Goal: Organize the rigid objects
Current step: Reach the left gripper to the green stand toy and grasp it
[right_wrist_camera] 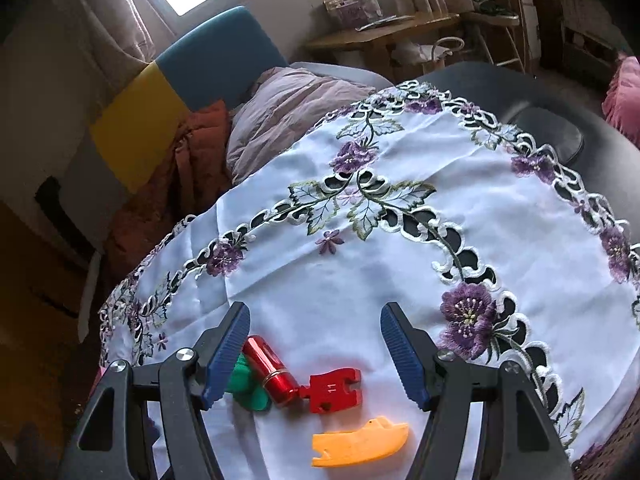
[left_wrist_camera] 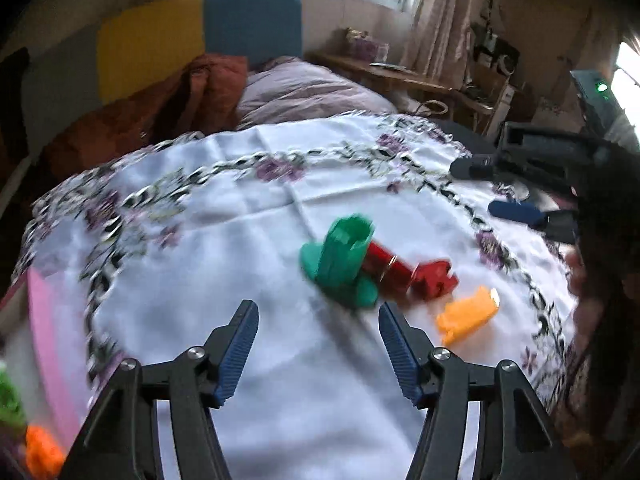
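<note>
A: Toy count on the cloth?
B: Four in the cluster: one green piece (left_wrist_camera: 340,264), one red cylinder (right_wrist_camera: 271,372), one red notched block (right_wrist_camera: 334,388), one orange boat shape (right_wrist_camera: 360,446).
A: Anything else?
B: Left view edge, blurred: one more orange thing (left_wrist_camera: 42,454), one green blob (left_wrist_camera: 8,398). Can't tell what kind.
A: Grippers?
B: Two: left gripper (left_wrist_camera: 316,316), right gripper (right_wrist_camera: 314,318).

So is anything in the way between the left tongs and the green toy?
Nothing visible. The left tongs are open, and only bare white tablecloth lies between them and the green toy. The red cylinder lies behind it.
</note>
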Motion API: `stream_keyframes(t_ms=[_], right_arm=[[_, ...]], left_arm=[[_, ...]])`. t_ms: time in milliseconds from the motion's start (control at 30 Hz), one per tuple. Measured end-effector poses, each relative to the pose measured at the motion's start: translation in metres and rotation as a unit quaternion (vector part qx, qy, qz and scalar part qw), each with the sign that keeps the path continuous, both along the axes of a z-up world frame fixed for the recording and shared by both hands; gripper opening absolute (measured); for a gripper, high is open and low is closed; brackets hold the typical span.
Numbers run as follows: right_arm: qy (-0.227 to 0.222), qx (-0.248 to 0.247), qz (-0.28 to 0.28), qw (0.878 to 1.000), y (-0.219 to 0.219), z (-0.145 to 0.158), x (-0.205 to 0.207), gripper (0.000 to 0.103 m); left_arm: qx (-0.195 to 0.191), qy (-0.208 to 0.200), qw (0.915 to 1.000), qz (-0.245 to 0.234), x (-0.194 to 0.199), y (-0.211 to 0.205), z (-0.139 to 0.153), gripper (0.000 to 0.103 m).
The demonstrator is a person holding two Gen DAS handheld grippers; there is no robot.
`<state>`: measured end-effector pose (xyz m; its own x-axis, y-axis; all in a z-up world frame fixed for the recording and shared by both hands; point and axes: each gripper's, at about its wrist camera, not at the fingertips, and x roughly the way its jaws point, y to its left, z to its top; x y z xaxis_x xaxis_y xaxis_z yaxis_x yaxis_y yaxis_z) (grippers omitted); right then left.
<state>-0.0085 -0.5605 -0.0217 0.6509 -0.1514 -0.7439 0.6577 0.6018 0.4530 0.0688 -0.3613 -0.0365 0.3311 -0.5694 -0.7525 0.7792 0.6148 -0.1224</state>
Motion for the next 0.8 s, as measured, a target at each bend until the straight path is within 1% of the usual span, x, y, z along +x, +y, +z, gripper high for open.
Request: stream_keyframes(t_ms=[100,200,333,367,400,433,467,500,533,633,733,800], right_arm=[[-0.005,0.006,0.000,1.000,-0.002,0.000,0.000,0.069],[-0.007,0.014,0.004,1.000,-0.002,-0.002,0.000,0.069],[-0.006,0.022,0.009,1.000,-0.002,-0.004,0.003,0.069],[-0.006,0.021,0.009,1.000,-0.002,-0.004,0.003,0.069],[-0.006,0.020,0.008,1.000,-0.002,-0.004,0.003,0.069],[-0.005,0.020,0.007,1.000,-0.002,-0.005,0.003,0.069],[-0.002,0.021,0.007,1.000,-0.002,-0.006,0.003,0.069],[-0.001,0.022,0.007,1.000,-0.002,-0.006,0.003,0.069],[0.001,0.023,0.007,1.000,-0.002,-0.007,0.003,0.069],[0.006,0.023,0.004,1.000,-0.003,-0.009,0.003,0.069],[0.006,0.028,0.005,1.000,-0.005,-0.011,0.003,0.069],[0.004,0.036,0.005,0.999,-0.006,-0.013,0.003,0.069]], left_arm=[[-0.006,-0.011,0.9999,-0.006,0.008,-0.018,-0.005,0.064],[-0.016,-0.003,0.9999,-0.004,0.020,-0.034,-0.014,0.065],[-0.038,0.011,0.9992,0.001,0.031,-0.047,-0.020,0.069],[-0.042,0.022,0.9989,0.001,0.033,-0.049,-0.022,0.069],[-0.042,0.042,0.9982,-0.002,0.037,-0.052,-0.025,0.069],[-0.036,0.054,0.9979,0.001,0.040,-0.054,-0.027,0.066],[-0.034,0.055,0.9979,0.010,0.042,-0.052,-0.029,0.059],[-0.034,0.055,0.9977,0.016,0.042,-0.049,-0.030,0.039],[-0.029,0.056,0.9977,0.026,0.043,-0.046,-0.031,0.032],[-0.034,0.070,0.9963,0.036,0.043,-0.026,-0.029,0.031],[-0.022,0.055,0.9975,0.039,0.031,0.000,-0.022,0.031],[-0.021,0.062,0.9971,0.037,0.021,0.023,-0.020,0.031]])
